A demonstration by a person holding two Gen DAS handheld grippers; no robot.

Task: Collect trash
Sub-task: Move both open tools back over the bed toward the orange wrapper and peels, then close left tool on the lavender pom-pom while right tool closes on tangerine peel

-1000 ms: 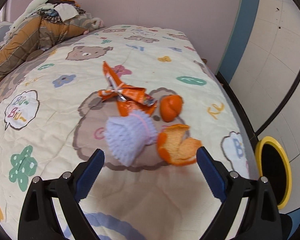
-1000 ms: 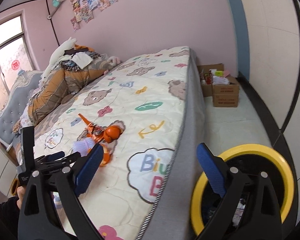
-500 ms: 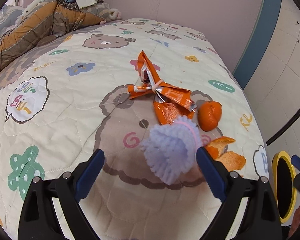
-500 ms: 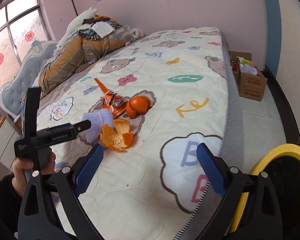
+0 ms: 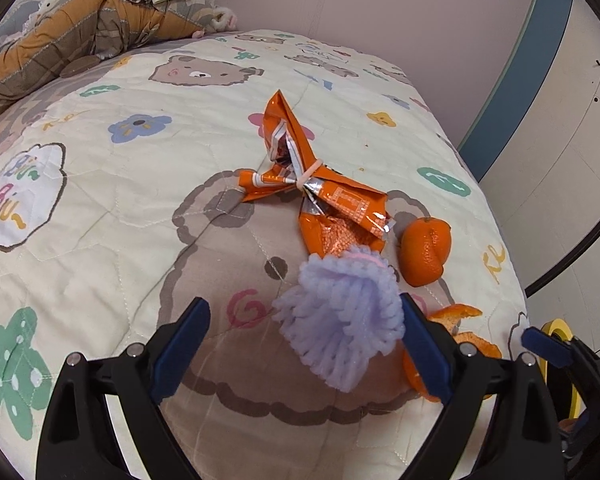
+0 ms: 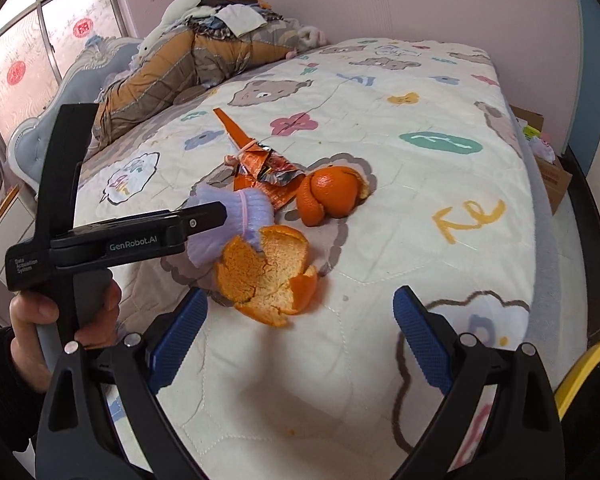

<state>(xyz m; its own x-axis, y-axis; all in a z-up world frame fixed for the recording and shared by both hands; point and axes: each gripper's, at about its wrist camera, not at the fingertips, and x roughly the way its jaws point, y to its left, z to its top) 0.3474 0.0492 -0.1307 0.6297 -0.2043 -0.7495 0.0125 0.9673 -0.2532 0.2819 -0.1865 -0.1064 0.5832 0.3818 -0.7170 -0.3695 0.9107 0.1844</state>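
The left gripper gapes wide, the foam net against its right finger. The right gripper gapes empty, the peel just ahead.

Both wrist cams sit low and close over the bed, sharing the orange peel pile, right one further back.

Bare quilt right of peels
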